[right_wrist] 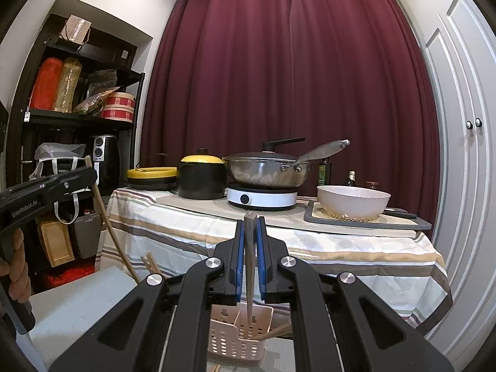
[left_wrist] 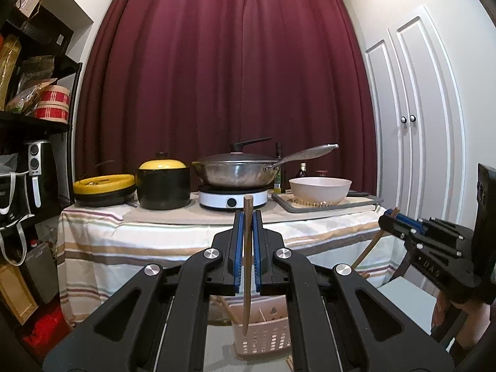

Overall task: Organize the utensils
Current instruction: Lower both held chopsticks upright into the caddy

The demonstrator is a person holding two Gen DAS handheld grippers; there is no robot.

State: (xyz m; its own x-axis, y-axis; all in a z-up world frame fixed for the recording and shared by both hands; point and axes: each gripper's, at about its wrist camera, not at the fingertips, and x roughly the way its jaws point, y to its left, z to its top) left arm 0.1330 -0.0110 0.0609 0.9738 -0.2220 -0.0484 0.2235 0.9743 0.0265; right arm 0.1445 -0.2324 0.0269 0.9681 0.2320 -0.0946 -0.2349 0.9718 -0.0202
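In the left wrist view the left gripper (left_wrist: pixel 247 217) pinches an upright chopstick (left_wrist: pixel 247 263) above the perforated basket (left_wrist: pixel 263 338) at bottom centre, so lower it plumb; in the right wrist view the right gripper (right_wrist: pixel 250 226) clamps a second, seemingly darker stick (right_wrist: pixel 250 266) over the basket (right_wrist: pixel 238 334), needing the same straight descent.

Table (left_wrist: pixel 173 238) under striped cloth (left_wrist: pixel 130 248): 2 yellow-lidded pots (left_wrist: pixel 163 186), induction hob (left_wrist: pixel 233 198) bearing wok (left_wrist: pixel 238 175), grey tray (left_wrist: pixel 325 207) holding bowl (left_wrist: pixel 321 189).

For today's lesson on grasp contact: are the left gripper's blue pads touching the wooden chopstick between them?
Touching. The left wrist view shows the left gripper shut on the chopstick, blue pads pressed against both its sides.
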